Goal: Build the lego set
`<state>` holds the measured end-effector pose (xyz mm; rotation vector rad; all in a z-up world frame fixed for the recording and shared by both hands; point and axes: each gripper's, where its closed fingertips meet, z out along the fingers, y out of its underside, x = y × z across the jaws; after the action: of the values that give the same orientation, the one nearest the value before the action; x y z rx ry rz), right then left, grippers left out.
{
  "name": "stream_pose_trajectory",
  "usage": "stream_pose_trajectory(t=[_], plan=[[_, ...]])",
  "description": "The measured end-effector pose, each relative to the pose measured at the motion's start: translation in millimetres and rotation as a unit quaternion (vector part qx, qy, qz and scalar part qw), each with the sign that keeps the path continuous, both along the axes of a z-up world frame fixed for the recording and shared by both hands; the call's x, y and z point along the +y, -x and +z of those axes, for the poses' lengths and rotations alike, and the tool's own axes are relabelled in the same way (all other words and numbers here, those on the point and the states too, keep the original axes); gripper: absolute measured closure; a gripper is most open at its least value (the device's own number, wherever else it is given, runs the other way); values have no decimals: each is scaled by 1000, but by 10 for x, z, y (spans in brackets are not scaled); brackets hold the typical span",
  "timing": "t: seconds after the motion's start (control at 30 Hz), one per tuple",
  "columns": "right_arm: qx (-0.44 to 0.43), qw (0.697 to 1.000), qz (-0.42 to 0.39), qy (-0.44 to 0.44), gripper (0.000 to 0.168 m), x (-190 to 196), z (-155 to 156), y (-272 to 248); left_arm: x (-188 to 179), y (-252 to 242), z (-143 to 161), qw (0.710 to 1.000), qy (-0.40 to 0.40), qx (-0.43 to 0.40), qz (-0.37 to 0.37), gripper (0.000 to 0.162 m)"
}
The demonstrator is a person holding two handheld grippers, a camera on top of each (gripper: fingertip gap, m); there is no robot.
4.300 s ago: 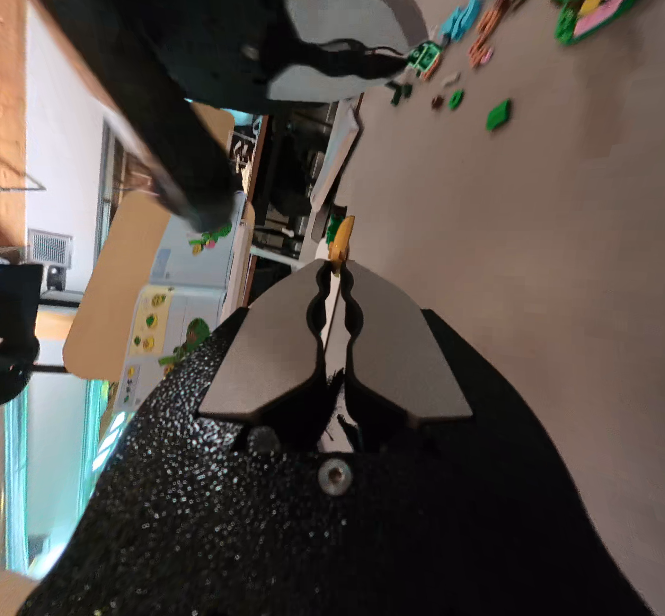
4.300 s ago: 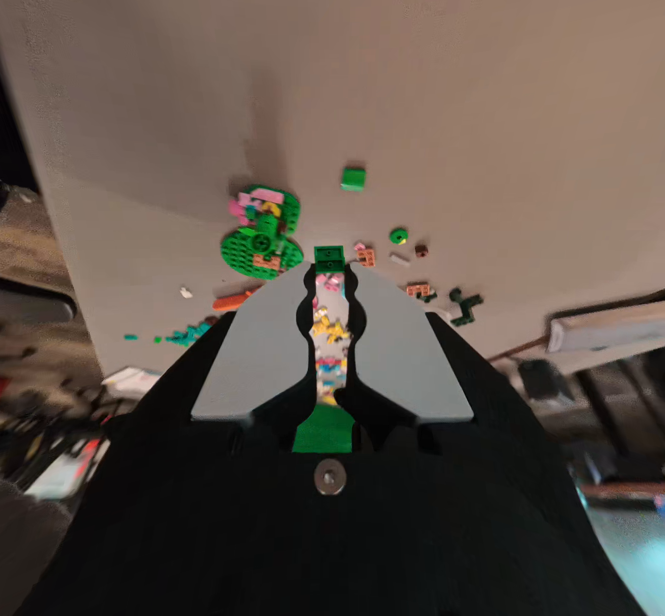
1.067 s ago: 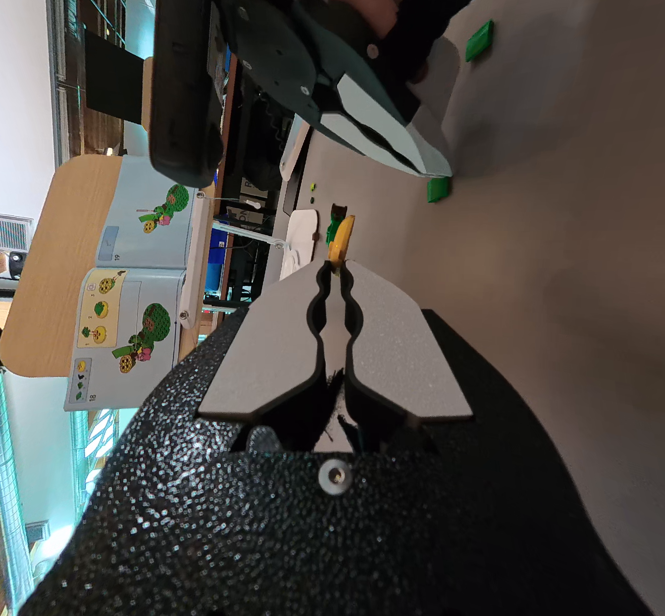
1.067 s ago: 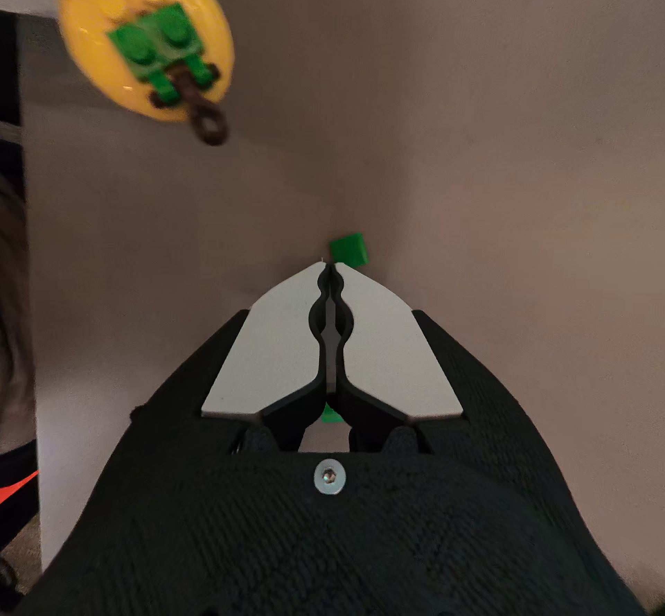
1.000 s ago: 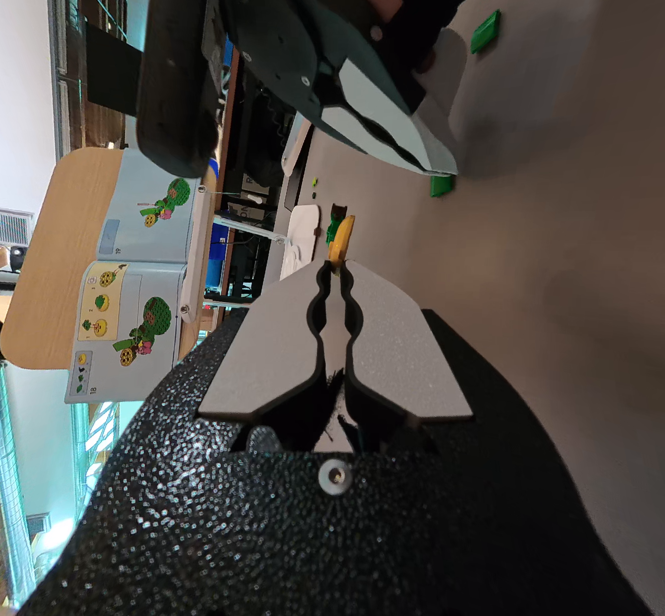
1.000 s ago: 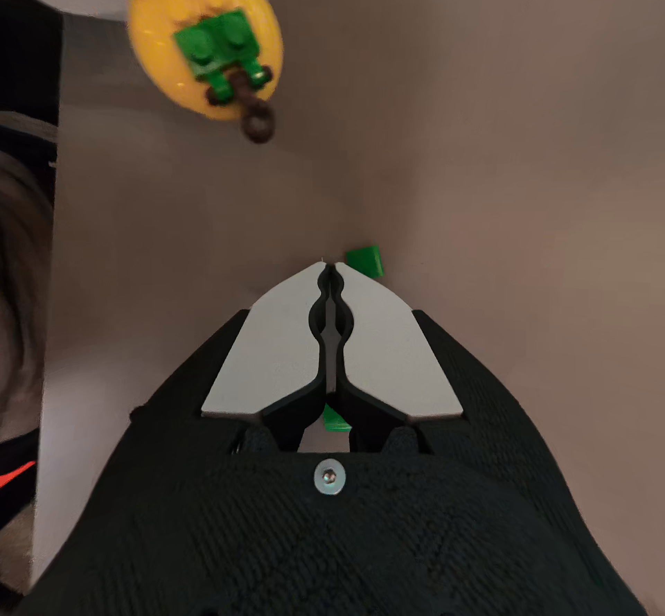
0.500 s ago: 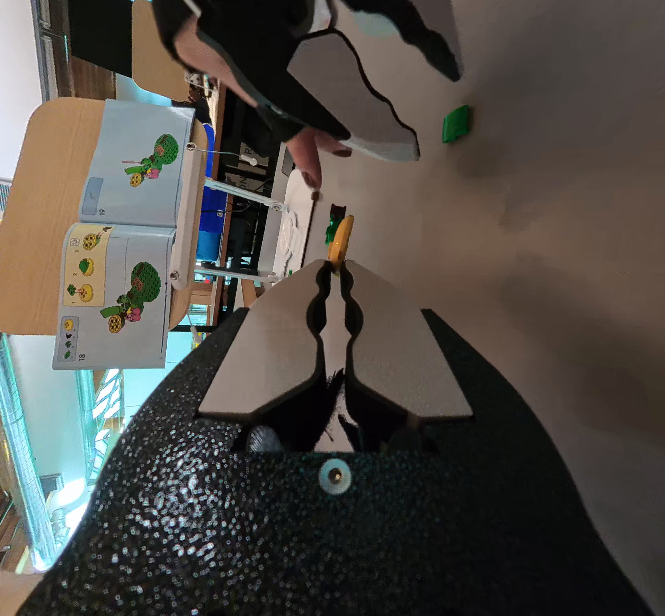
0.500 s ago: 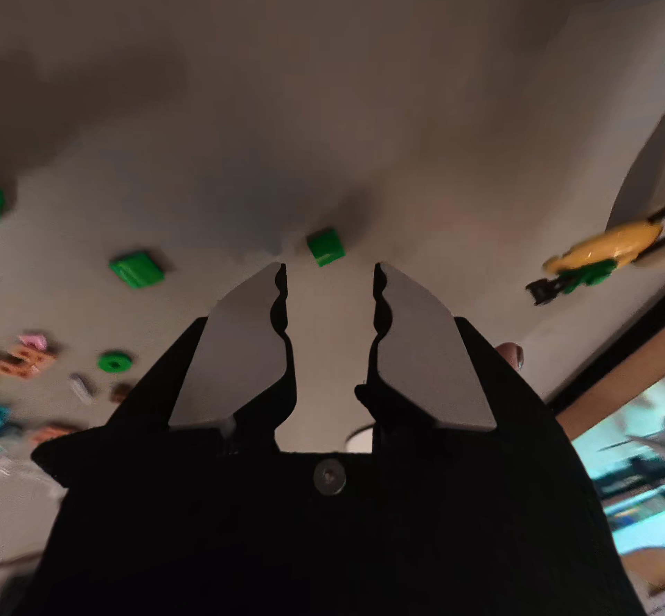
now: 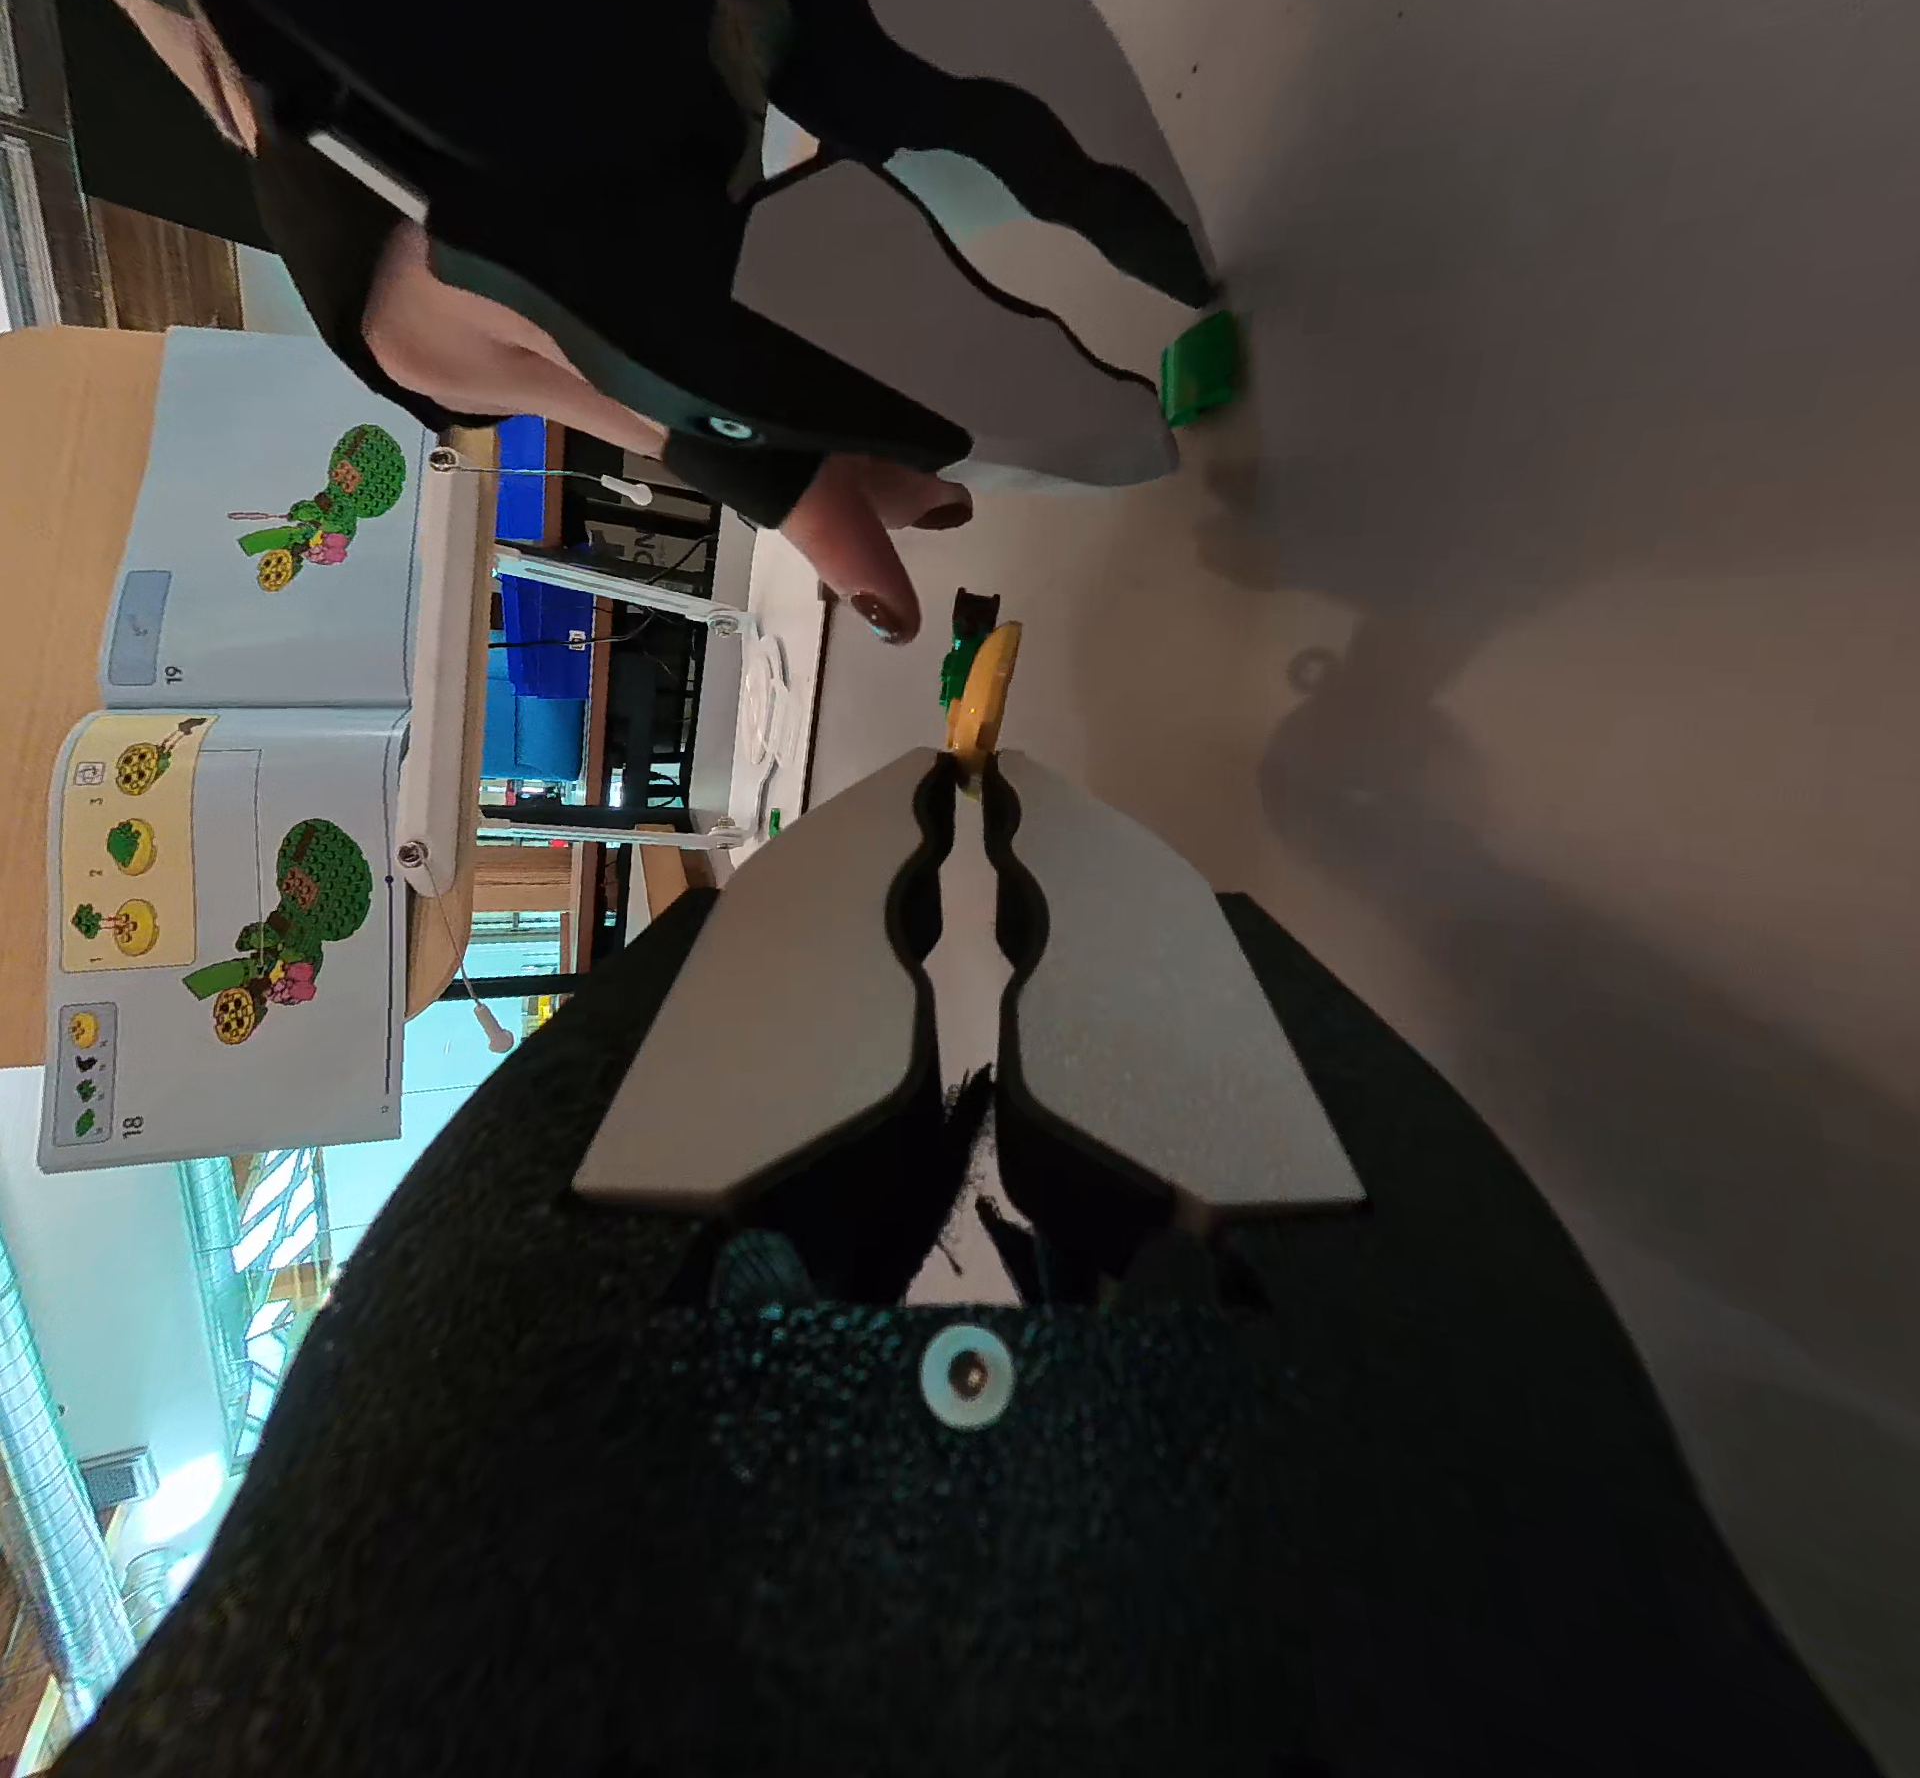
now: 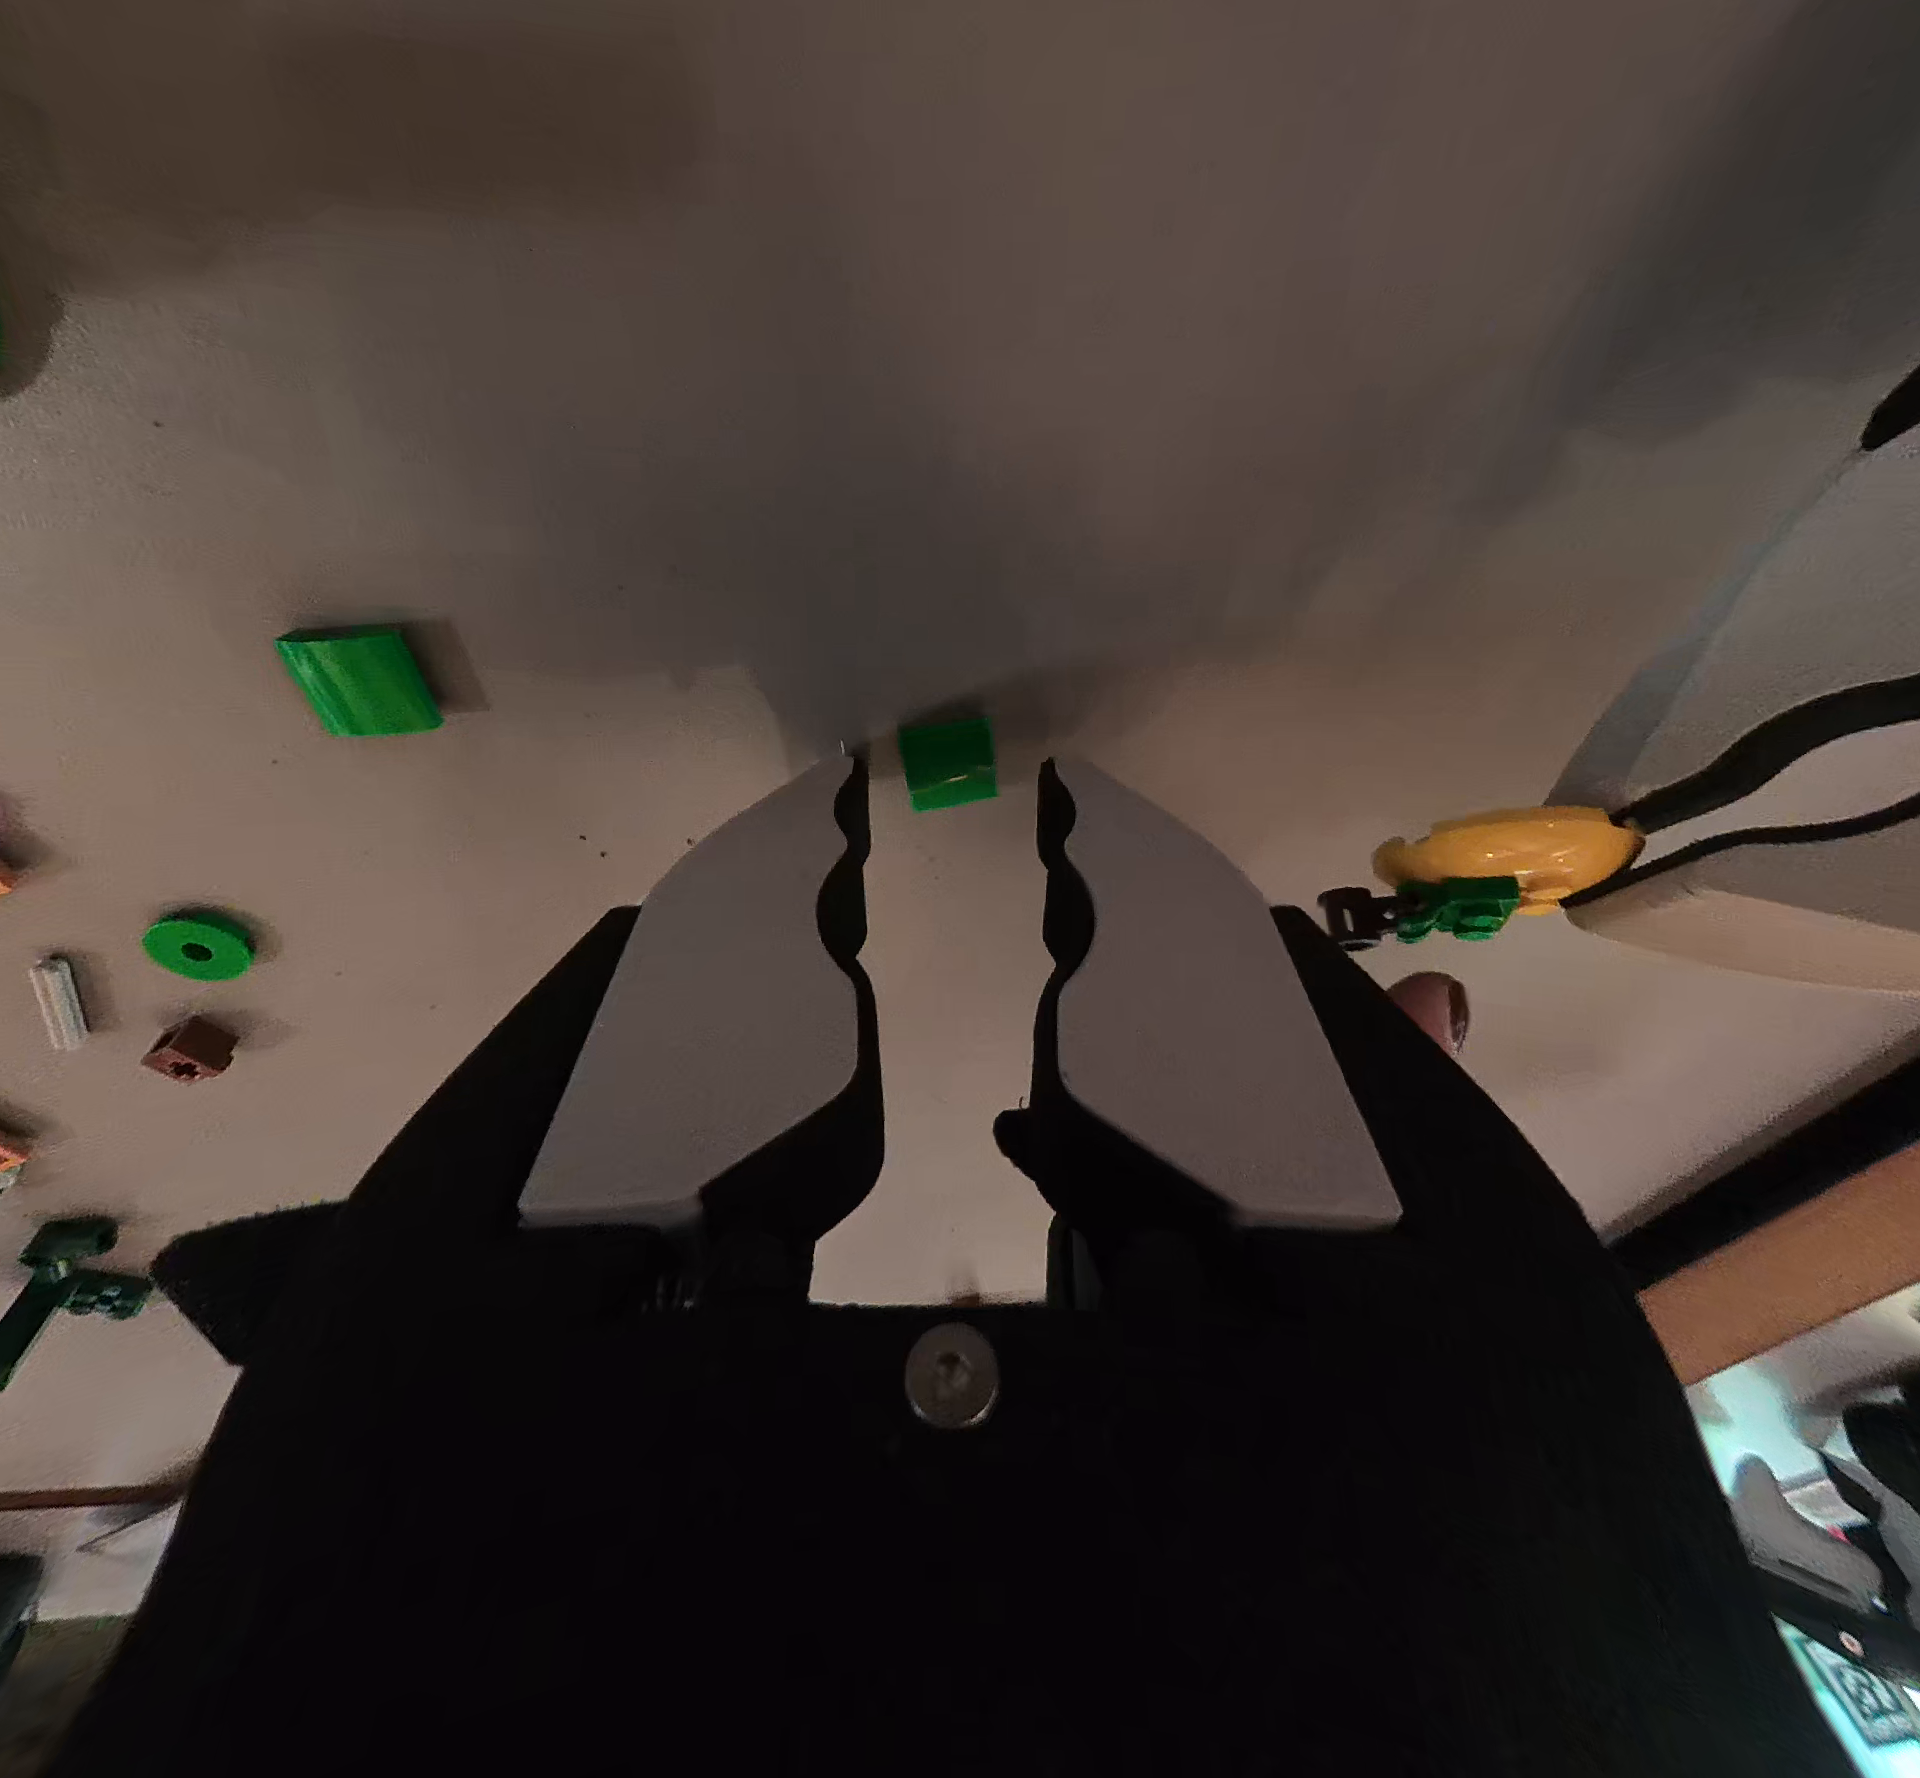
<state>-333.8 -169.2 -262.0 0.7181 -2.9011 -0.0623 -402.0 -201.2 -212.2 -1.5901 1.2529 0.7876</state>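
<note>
Your right gripper (image 10: 945,762) is hovering with its jaws apart, the small green brick (image 10: 943,762) lying on the table (image 10: 1039,274) just between its fingertips. Your left gripper (image 9: 966,767) is clamping the yellow round piece (image 9: 982,689) edge-on, off to the right of that brick, above the table.

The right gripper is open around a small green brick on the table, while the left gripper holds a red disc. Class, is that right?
Not quite. In the right wrist view, the left gripper holds a yellow disc, not red. The right gripper is open around the small green brick.
</note>
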Motion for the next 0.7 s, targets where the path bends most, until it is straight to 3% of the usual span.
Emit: stream_pose_trajectory(t=[0.2, 0.27, 0.33, 0.37, 0.43, 0.5, 0.57, 0.63, 0.7], plan=[[-5, 1000, -17, -3, 154, 2, -13, 6, -6, 1, 9, 1000, -1, -4, -1, 157], [-4, 997, -80, -5, 154, 35, -6, 35, 6, -14, 47, 1000, -13, -13, -5, 157], [-22, 979, -203, 23, 154, 65, 63, 33, 22, -34, 70, 1000, -17, -22, -6, 157], [-37, 957, -285, 51, 154, 66, 132, 29, 30, -44, 96, 999, -25, -20, -7, 157], [-79, 878, -453, 136, 154, 16, 360, 41, 35, -96, 148, 999, -36, -19, -12, 157], [-128, 761, -587, 243, 154, -100, 698, 107, 31, -202, 227, 998, -48, -25, -26, 157], [-162, 661, -664, 308, 154, -164, 1014, 139, 15, -309, 301, 997, -56, -24, -40, 157], [-183, 616, -691, 330, 154, -238, 1255, 68, -20, -407, 371, 996, -59, -29, -53, 157], [-179, 620, -698, 311, 154, -310, 1393, -62, -80, -542, 473, 994, -54, -63, -75, 157]])
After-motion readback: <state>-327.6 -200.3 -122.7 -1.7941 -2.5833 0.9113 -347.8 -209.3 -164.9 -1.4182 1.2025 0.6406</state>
